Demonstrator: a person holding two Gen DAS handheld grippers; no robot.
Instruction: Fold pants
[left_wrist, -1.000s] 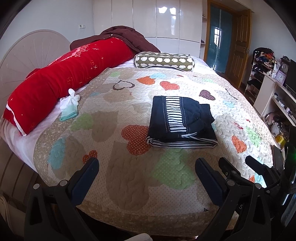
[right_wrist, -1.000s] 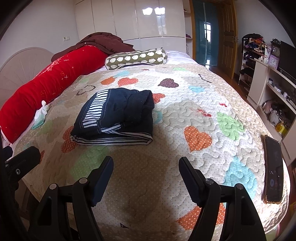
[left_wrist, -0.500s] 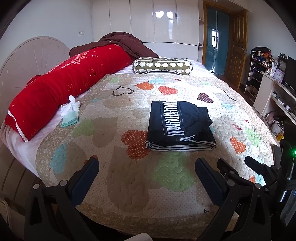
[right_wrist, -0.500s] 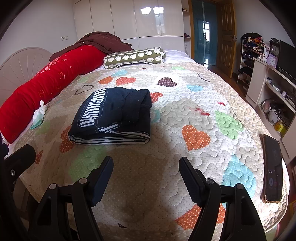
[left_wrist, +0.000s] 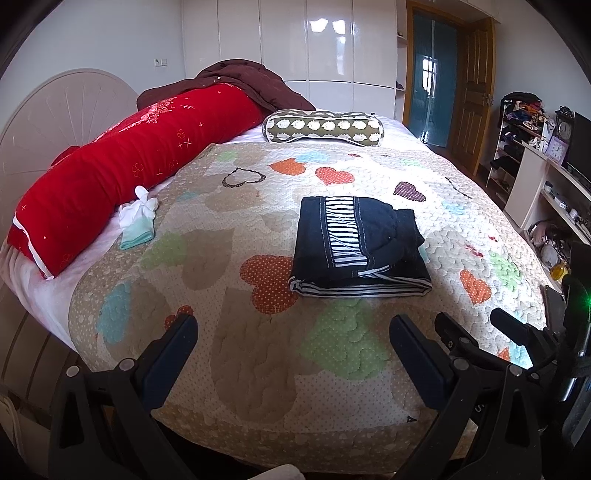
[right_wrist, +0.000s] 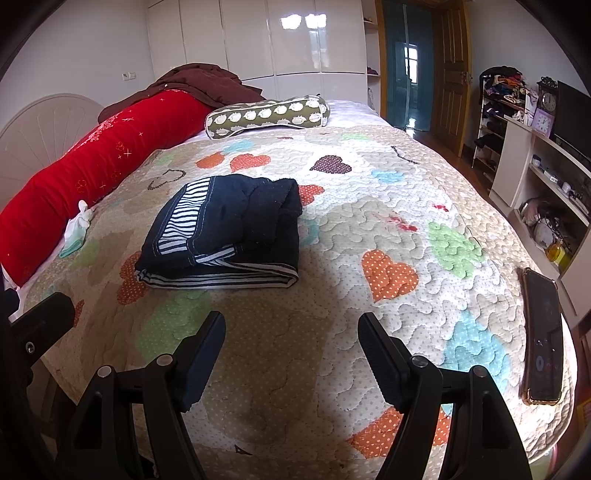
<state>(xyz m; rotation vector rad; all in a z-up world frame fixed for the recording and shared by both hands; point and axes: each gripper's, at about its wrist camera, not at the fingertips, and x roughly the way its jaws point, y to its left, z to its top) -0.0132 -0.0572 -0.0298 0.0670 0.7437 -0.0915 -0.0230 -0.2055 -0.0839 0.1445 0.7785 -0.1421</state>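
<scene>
The dark navy pants (left_wrist: 356, 247) with black-and-white striped bands lie folded in a compact rectangle in the middle of the heart-patterned quilt (left_wrist: 240, 206); they also show in the right wrist view (right_wrist: 225, 236). My left gripper (left_wrist: 293, 354) is open and empty, held above the bed's near edge, well short of the pants. My right gripper (right_wrist: 291, 354) is open and empty too, to the right of the left one, also back from the pants. Part of the right gripper shows at the left wrist view's right edge (left_wrist: 491, 343).
A long red bolster (left_wrist: 122, 173) and a small white-and-mint cloth (left_wrist: 138, 218) lie along the bed's left side. A green patterned pillow (left_wrist: 323, 127) sits at the far end. A phone (right_wrist: 543, 332) lies at the quilt's right edge. Shelves (right_wrist: 539, 162) stand to the right.
Both grippers have drawn back and risen slightly from the bed, so the folded pants look a little farther away. The pants have not moved. Both grippers stay open.
</scene>
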